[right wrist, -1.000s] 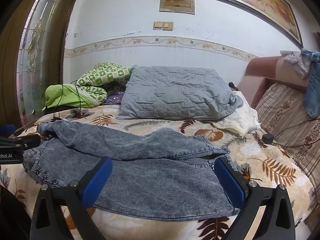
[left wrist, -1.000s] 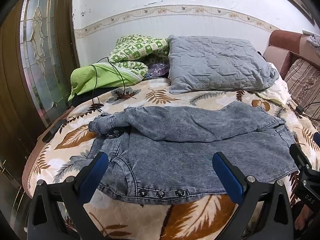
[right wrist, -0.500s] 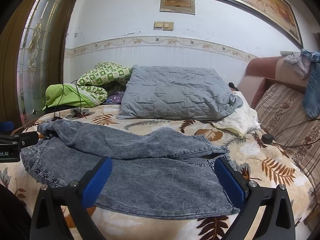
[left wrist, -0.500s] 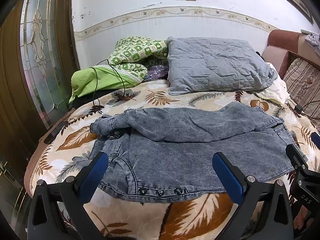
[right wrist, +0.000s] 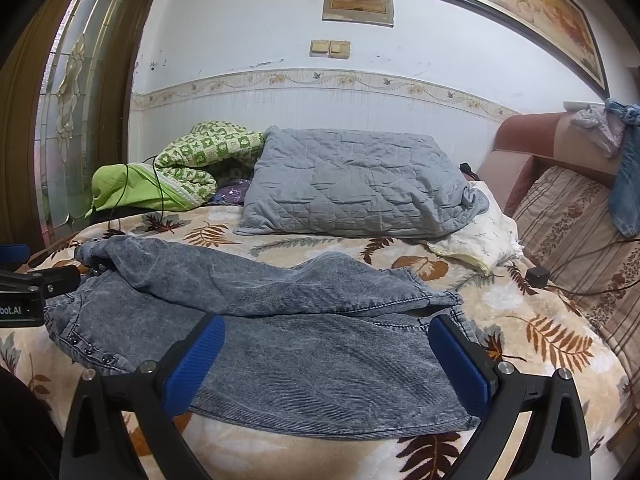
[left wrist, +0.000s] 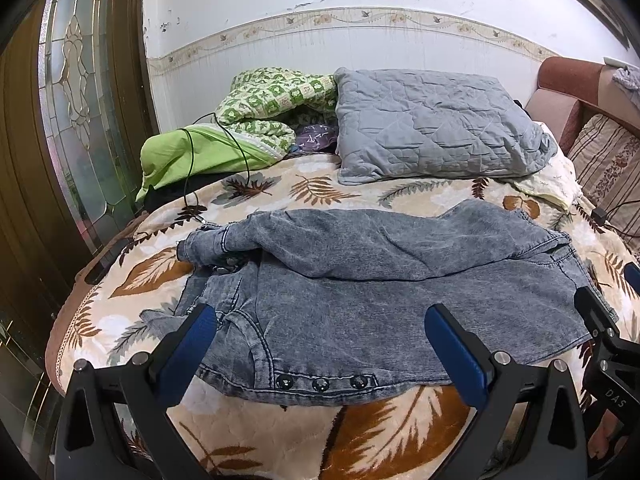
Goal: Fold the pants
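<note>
The pants (left wrist: 384, 292), mottled acid-washed grey denim, lie across the plush leaf-printed bed (left wrist: 280, 436), one leg folded loosely over the other in soft ridges, three dark metal buttons showing at the near hem. Both the left tool (left wrist: 320, 344) and the right tool (right wrist: 326, 356) hang above the cloth, blue ribbed pads spread wide, gripping nothing. A quilted grey pillow (right wrist: 352, 188) sits behind. The waistband appears bunched, hard to read.

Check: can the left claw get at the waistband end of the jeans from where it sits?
Probably yes. The left claw is open and empty, aimed right over the buttoned waistband of the jeans, which lies flat on the blanket with nothing on it.
</note>
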{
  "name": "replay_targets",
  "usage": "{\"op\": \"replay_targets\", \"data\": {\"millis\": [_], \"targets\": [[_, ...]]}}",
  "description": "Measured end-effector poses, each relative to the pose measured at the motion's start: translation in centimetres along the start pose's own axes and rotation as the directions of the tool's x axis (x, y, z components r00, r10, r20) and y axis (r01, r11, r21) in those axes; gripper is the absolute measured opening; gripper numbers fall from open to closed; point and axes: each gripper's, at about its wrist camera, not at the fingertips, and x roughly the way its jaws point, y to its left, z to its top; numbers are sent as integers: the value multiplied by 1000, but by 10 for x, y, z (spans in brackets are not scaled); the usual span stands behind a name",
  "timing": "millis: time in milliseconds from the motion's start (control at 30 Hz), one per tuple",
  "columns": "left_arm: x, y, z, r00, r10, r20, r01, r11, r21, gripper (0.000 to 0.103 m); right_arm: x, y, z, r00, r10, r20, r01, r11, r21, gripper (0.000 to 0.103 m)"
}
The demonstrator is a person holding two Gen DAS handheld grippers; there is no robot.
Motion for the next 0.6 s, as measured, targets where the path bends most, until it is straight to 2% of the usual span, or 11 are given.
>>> {"op": "replay_targets", "data": {"millis": [600], "targets": [[-1, 0, -1, 1000, 0, 3, 0, 1000, -1, 103, 0, 0, 0, 1000, -2, 0, 2, 1000, 0, 103]]}}
